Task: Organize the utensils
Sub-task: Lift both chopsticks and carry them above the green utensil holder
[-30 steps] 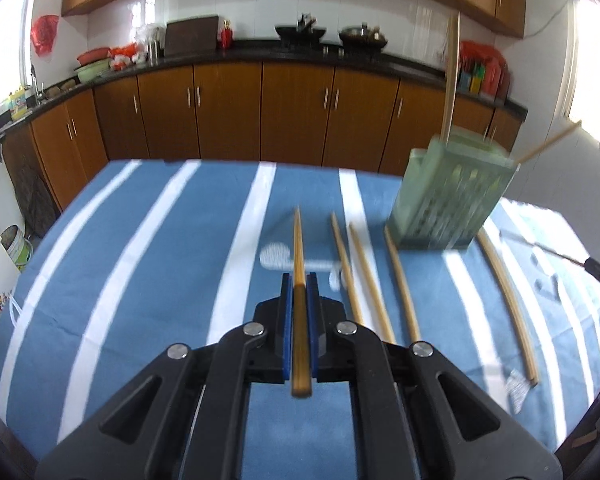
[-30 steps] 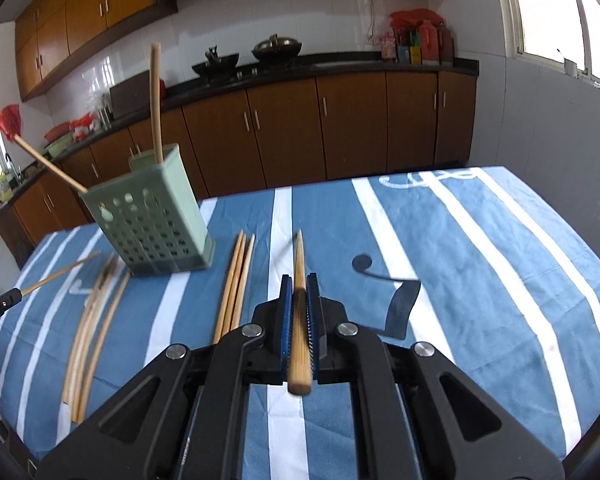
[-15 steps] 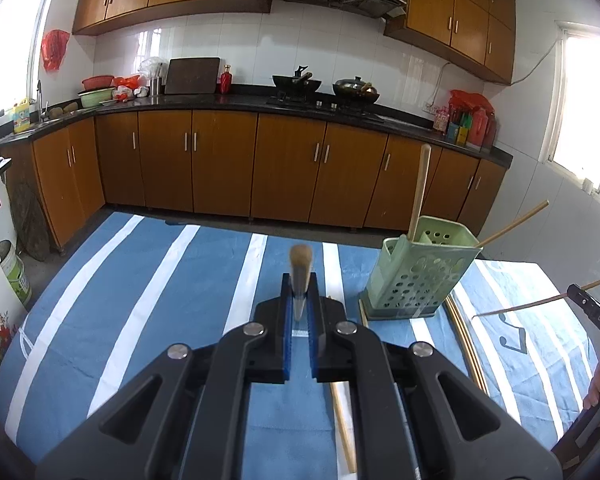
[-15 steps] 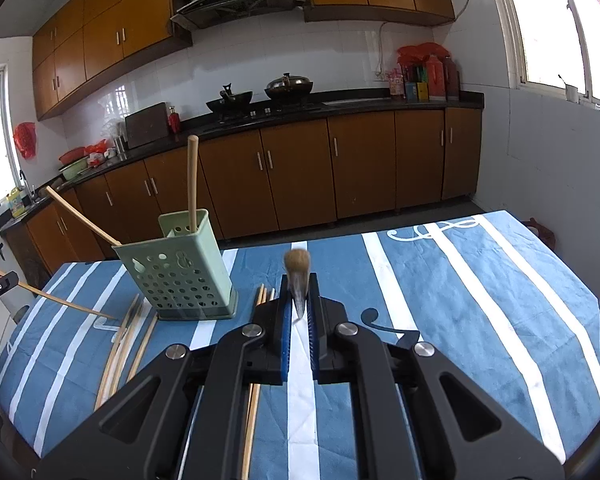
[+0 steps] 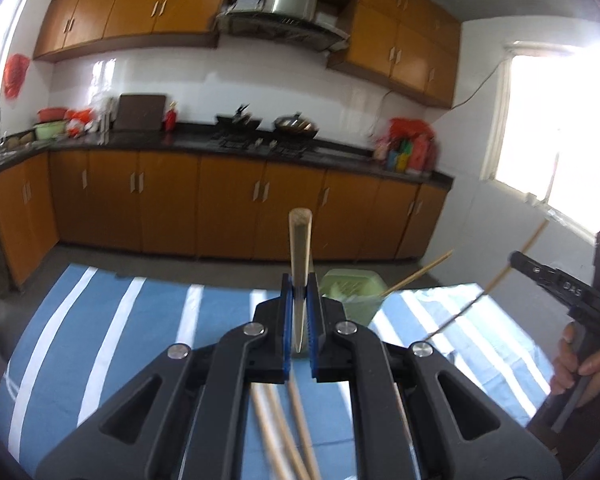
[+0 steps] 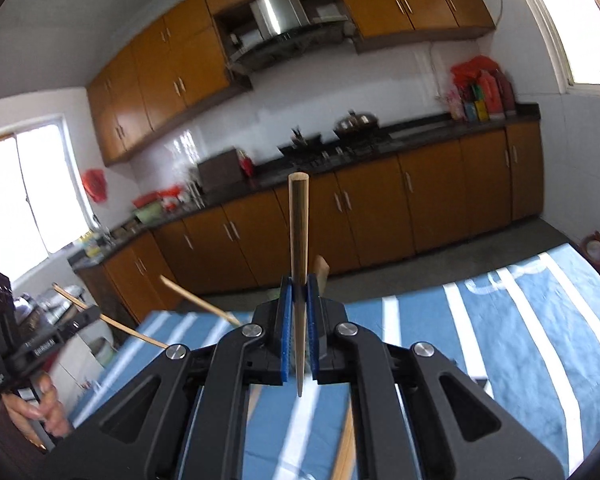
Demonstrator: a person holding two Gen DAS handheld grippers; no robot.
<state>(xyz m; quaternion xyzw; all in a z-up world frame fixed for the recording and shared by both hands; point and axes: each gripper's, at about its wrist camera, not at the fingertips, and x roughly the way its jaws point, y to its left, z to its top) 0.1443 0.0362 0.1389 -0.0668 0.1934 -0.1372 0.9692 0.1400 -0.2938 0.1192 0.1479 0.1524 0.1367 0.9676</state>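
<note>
Because each chopstick stands nearly on end between its jaws, the relation that matters to you is where the green perforated holder [image 5: 354, 295] lies under those thin tips. In the left wrist view, the left chopstick [image 5: 300, 256] runs its long axis up and down through the left gripper [image 5: 300, 330], thick round end up, thin tip poking out just below the blue pads [image 5: 285, 320]. The jaws are clenched on it. The holder sits on the blue striped tablecloth [image 5: 140, 320] just beyond and slightly to the right of those jaws, partly hidden by them, with one chopstick already leaning out of its far corner.

In the right wrist view, the right chopstick [image 6: 299, 240] is gripped the same way by the right gripper [image 6: 299, 332], jaws closed tight on it, tip hanging below the pads. From this side you cannot see the holder itself; only two sticks slanting up behind the jaws hint at where it stands, ahead and a little left.

Judging by both views, your left hand is the nearer one to the holder's mouth. Loose chopsticks [image 5: 284, 432] lie on the cloth below the left gripper, their long axes running away from you. The blur suggests quick motion, so bring each tip squarely over the opening before releasing.
</note>
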